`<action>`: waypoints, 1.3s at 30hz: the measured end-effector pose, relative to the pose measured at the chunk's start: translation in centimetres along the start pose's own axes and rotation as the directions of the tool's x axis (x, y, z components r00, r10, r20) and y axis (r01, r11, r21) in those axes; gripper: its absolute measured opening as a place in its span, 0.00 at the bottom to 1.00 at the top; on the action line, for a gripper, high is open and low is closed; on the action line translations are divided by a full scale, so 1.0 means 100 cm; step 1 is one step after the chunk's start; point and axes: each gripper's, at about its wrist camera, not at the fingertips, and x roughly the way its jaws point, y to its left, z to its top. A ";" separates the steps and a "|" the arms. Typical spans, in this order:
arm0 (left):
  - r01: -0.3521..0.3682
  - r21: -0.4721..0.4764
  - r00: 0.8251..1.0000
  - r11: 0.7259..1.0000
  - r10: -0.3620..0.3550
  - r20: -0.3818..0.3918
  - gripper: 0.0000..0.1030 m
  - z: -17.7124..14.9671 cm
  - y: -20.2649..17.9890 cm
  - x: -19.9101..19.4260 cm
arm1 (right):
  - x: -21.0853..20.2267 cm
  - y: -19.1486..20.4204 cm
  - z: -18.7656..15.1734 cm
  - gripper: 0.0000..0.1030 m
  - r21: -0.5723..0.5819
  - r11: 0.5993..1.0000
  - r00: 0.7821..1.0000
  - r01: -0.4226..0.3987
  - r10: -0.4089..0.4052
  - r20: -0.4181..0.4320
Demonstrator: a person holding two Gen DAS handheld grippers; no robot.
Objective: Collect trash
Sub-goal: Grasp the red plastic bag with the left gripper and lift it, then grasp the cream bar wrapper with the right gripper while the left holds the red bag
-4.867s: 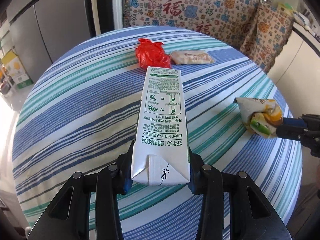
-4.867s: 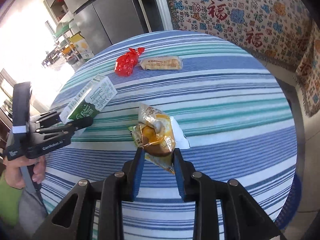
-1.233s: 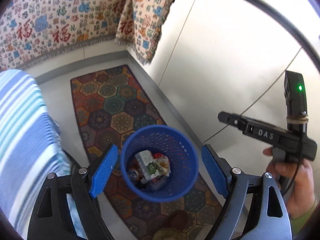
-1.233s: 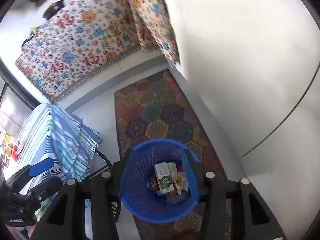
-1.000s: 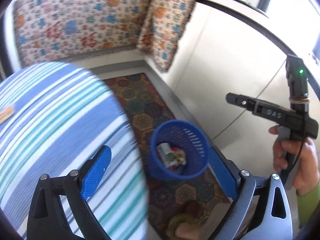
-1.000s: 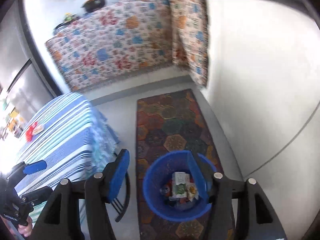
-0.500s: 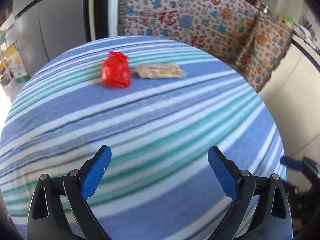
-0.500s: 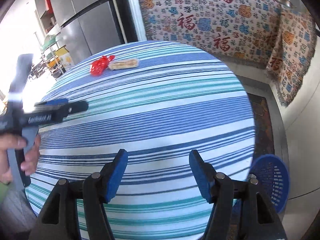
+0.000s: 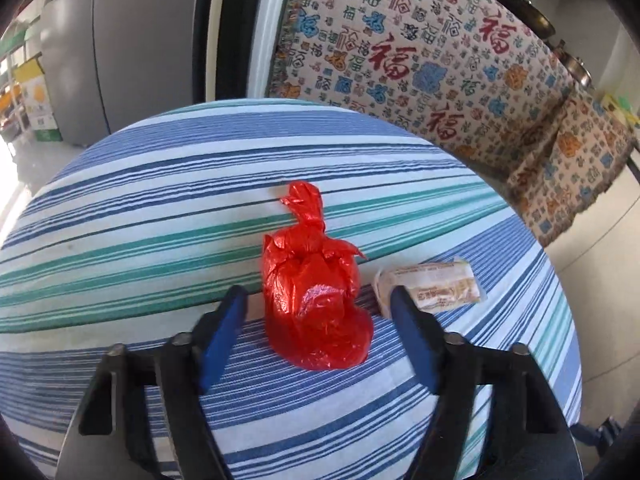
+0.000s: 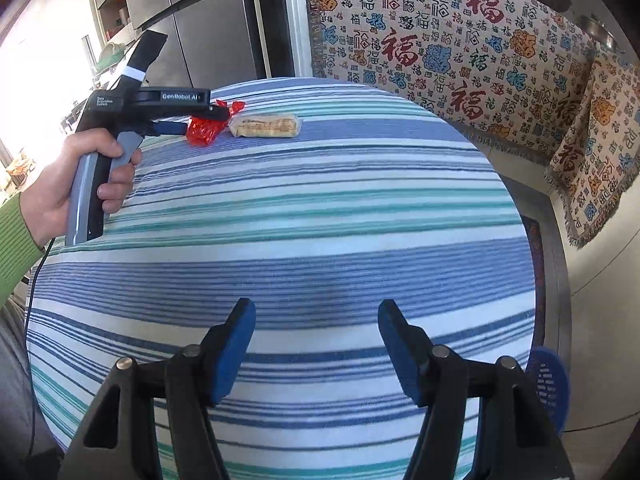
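Note:
A knotted red plastic bag (image 9: 316,304) lies on the striped round table (image 9: 160,208). My left gripper (image 9: 317,294) straddles it, and its jaws are closing. A small gap still shows between each blue pad and the bag. A wrapped snack packet (image 9: 432,286) lies just right of the bag, behind the right finger. In the right wrist view the left gripper (image 10: 206,118) sits over the red bag (image 10: 204,132) at the table's far side, beside the packet (image 10: 266,125). My right gripper (image 10: 316,308) hangs open over the near part of the tablecloth, with nothing between its fingers.
A blue perforated bin (image 10: 548,384) stands on the floor below the table's right edge. A patterned cloth (image 10: 460,52) covers the counter behind the table. A grey fridge (image 9: 132,48) stands at the back left. A hand (image 10: 76,176) in a green sleeve holds the left gripper.
The left gripper has moved forward across the table to the red bag, and its jaws have narrowed around it. The right gripper has hardly shifted over the table.

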 end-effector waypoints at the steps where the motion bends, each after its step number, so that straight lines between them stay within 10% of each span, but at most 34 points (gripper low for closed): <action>1: 0.000 0.009 1.000 1.000 0.000 -0.012 0.39 -0.001 0.002 0.002 | 0.003 -0.001 0.009 0.63 -0.015 1.000 1.000 -0.008 0.008 0.009; 15: -0.043 0.041 0.999 0.998 0.044 -0.020 0.39 -0.050 0.021 -0.046 | 0.112 -0.014 0.142 0.63 0.100 0.981 0.985 -0.167 0.170 -0.016; 21: -0.072 0.059 0.997 0.996 0.070 0.036 0.45 -0.054 0.018 -0.045 | 0.138 -0.006 0.150 0.63 0.128 0.962 0.968 -0.243 0.248 -0.029; 27: -0.074 0.057 0.995 0.996 0.070 0.067 0.55 -0.054 0.018 -0.044 | 0.108 0.042 0.117 0.60 -0.067 0.856 0.855 -0.513 0.502 -0.128; 32: -0.076 0.059 0.995 0.995 0.072 0.067 0.58 -0.053 0.016 -0.043 | 0.088 0.038 0.137 0.61 -0.178 0.946 0.962 -0.270 0.272 -0.012; 39: -0.054 0.032 0.996 0.998 0.052 0.073 0.58 -0.051 0.021 -0.043 | 0.125 0.058 0.177 0.63 -0.234 0.944 0.972 -0.232 0.218 -0.086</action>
